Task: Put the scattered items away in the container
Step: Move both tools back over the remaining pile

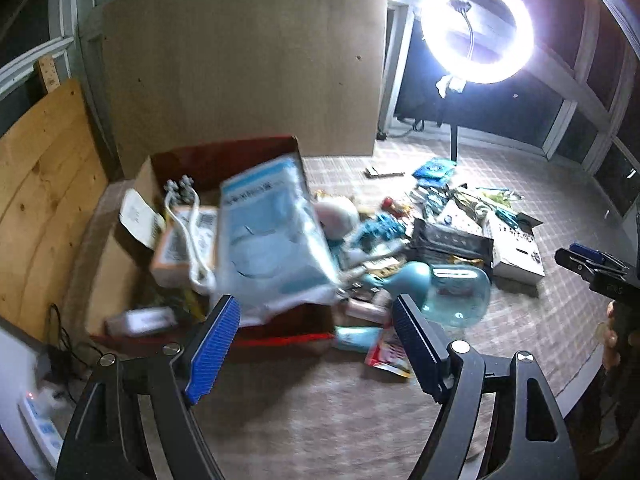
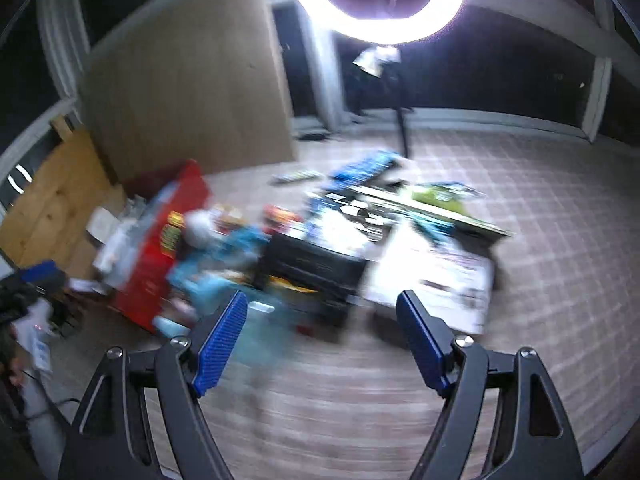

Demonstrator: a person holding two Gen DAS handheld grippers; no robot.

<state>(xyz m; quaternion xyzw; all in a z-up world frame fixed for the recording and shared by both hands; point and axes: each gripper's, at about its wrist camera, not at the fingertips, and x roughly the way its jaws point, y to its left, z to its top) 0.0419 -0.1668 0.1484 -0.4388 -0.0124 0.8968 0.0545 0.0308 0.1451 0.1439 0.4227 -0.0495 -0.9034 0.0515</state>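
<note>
The left gripper (image 1: 316, 344) is shown with its blue-padded jaws spread wide and nothing between them, poised over the near wall of the red cardboard box (image 1: 280, 338). A pale blue-and-white plastic package (image 1: 272, 240), blurred, is seen above the box's right side, overlapping its right wall; whether it rests on the contents cannot be told. Inside the box, an orange-edged carton (image 1: 176, 248) and a white cord (image 1: 192, 224) are visible toward the left wall.

Just beyond the box's right wall, scattered items are heaped on the checked floor (image 1: 340, 412): a clear blue bottle (image 1: 460, 292), a black packet (image 1: 452, 244), a white box (image 1: 520, 256) and a red-and-white sachet (image 1: 388, 356) near the box's near right corner.

The right gripper (image 2: 322, 344) is likewise spread and empty, seen above the floor in front of the heap, in a heavily blurred view. A lit ring light (image 1: 478, 26) stands at the floor's far edge.
</note>
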